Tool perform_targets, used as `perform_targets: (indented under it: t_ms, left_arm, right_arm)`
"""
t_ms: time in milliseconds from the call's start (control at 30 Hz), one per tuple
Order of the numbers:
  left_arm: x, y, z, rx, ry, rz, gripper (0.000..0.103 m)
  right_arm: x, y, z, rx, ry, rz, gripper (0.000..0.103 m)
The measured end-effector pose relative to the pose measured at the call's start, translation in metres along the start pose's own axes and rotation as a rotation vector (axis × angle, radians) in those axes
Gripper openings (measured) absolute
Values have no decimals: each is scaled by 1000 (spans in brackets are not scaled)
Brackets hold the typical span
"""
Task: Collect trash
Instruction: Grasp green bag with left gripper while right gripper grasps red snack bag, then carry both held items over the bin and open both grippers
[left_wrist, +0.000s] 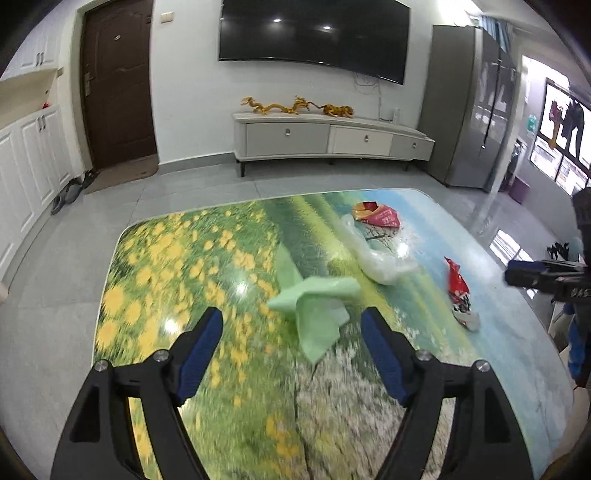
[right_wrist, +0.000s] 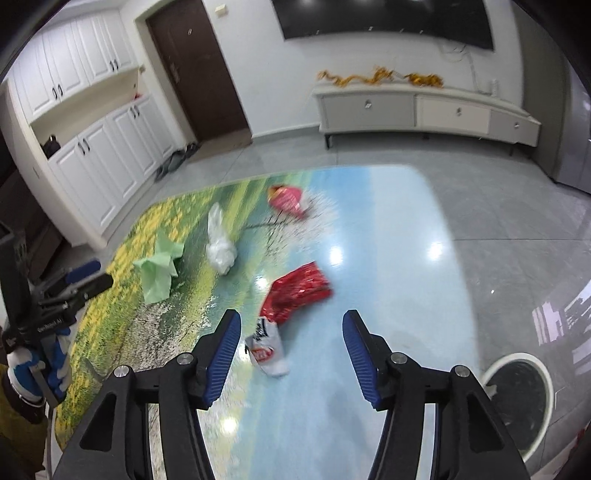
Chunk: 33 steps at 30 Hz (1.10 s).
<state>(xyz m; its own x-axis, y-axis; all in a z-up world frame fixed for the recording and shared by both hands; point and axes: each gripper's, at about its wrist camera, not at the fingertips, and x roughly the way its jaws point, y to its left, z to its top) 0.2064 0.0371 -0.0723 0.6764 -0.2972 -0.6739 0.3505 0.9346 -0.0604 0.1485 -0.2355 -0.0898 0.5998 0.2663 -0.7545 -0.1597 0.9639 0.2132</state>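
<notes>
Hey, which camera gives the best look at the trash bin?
The right wrist view: the trash bin sits on the floor at lower right, beside the table, its white rim and dark inside visible, partly behind the right gripper. The left wrist view doesn't show it.

pale green bag (left_wrist: 317, 314), shiny red wrapper (right_wrist: 297, 293)

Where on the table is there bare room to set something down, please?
The yellow-flower end left of the green bag is bare, as is the blue strip right of the red wrapper. It is crowded around the clear bag and far red packet.

Trash bin (right_wrist: 517, 402) (floor, right) partly behind right hand-held gripper (right_wrist: 291, 336)
</notes>
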Motion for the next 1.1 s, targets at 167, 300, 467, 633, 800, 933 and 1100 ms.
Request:
perform_targets:
  t_ms: [167, 300, 467, 633, 800, 933, 1100]
  left_arm:
    - [36, -15, 19, 62, 29, -4, 79]
    - [64, -15, 18, 76, 88, 18, 79]
    - [75, -11, 1, 41, 142, -7, 59]
    - [71, -4, -12, -30, 156, -58, 18]
    - [46, -9, -19, -47, 114, -78, 4]
    - [18, -21, -28, -41, 77, -98, 0]
    - [-15, -42, -33, -14, 39, -131, 0]
  right_arm:
    - [36, 7, 3, -3, 63, 16, 55]
    - [54, 7, 2, -3, 102, -1, 55]
    - [61, 7, -4, -6, 127, -11, 33]
    - [49, -1, -18, 13, 122, 12, 21]
    - [24, -5, -36, 22, 98, 21, 21]
    - [-2, -7, -47, 24, 63, 27, 21]
    - [-36, -16, -61, 43, 6, 28, 21]
